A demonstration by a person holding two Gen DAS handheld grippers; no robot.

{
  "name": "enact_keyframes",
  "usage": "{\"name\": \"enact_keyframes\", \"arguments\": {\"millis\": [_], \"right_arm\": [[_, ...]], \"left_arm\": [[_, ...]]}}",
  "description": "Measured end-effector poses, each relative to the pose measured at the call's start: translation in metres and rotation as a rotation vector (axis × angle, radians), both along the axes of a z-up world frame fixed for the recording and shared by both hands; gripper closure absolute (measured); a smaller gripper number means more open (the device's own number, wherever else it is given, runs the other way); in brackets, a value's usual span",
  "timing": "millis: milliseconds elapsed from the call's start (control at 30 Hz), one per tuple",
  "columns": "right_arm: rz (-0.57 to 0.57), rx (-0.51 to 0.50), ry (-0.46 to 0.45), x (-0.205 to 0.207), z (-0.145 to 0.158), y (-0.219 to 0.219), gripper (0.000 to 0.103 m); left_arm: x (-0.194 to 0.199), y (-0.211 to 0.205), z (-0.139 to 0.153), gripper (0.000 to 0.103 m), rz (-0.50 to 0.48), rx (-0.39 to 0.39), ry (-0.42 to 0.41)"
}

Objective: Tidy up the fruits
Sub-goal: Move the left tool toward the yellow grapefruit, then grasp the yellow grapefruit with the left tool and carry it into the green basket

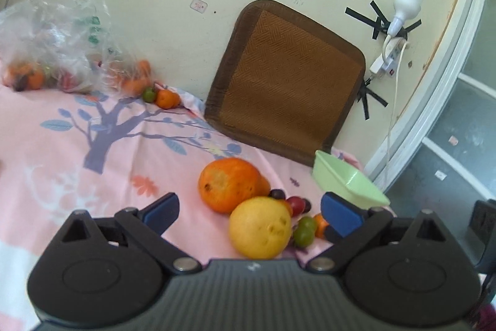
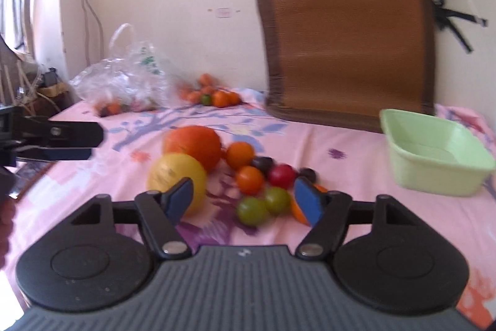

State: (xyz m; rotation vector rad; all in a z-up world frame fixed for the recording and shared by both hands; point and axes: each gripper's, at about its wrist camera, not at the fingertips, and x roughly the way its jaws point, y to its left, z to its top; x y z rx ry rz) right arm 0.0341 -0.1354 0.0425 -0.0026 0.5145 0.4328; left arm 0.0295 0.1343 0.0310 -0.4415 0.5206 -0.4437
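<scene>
While the pink tree-print sheet (image 1: 93, 151) spreads under everything, the brown woven mat (image 1: 288, 82) leans upright against the wall at its far edge, and beside that mat's lower right corner sits my pale green tub (image 2: 434, 157), tilted a little in the left view. Far back on the left, the clear plastic bag (image 1: 55, 45) slumps with fruit inside it, and a few small oranges and a green fruit (image 1: 149, 94) lie loose just next to it. Nearer to me lies the main cluster: the big orange (image 1: 229, 183) touching the yellow citrus (image 1: 260, 227), with small oranges (image 2: 240, 154), dark plums (image 2: 262, 163), a red fruit (image 2: 281, 176) and two green fruits (image 2: 266, 205) packed close to their right. My left gripper (image 1: 249, 211) hangs over the big pair with its blue pads (image 1: 339, 214) spread wide and holding nothing. My right gripper (image 2: 245, 202) is likewise spread and holds nothing, its pads flanking the green fruits in view, though that picture is blurred.
</scene>
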Motion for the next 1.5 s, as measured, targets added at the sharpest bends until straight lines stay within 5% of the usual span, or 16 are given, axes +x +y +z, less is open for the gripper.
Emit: {"name": "enact_keyframes", "arguments": {"millis": [300, 400, 567, 700, 833, 1100, 1500], "right_arm": [[0.205, -0.118, 0.053, 0.024, -0.018, 0.058, 0.031], [0.236, -0.136, 0.107, 0.037, -0.030, 0.066, 0.038], [0.226, -0.097, 0.040, 0.023, -0.023, 0.050, 0.039], [0.122, -0.128, -0.148, 0.006, -0.007, 0.013, 0.039], [-0.043, -0.148, -0.214, 0.023, 0.007, -0.050, 0.039], [-0.273, -0.171, -0.123, 0.096, -0.003, -0.160, 0.039], [-0.299, -0.076, -0.052, 0.112, -0.021, -0.189, 0.035]], "left_arm": [[0.041, -0.022, -0.026, 0.021, -0.134, -0.044, 0.118], [0.047, -0.030, -0.037, 0.040, -0.133, -0.029, 0.184], [0.038, -0.047, -0.018, 0.042, -0.133, -0.015, 0.156], [0.054, -0.101, 0.013, 0.040, -0.216, 0.013, 0.080], [0.093, -0.183, 0.031, 0.039, -0.327, 0.027, 0.028], [0.171, -0.317, 0.006, 0.037, -0.424, 0.002, 0.149], [0.182, -0.347, -0.011, 0.034, -0.353, 0.040, 0.204]]}}
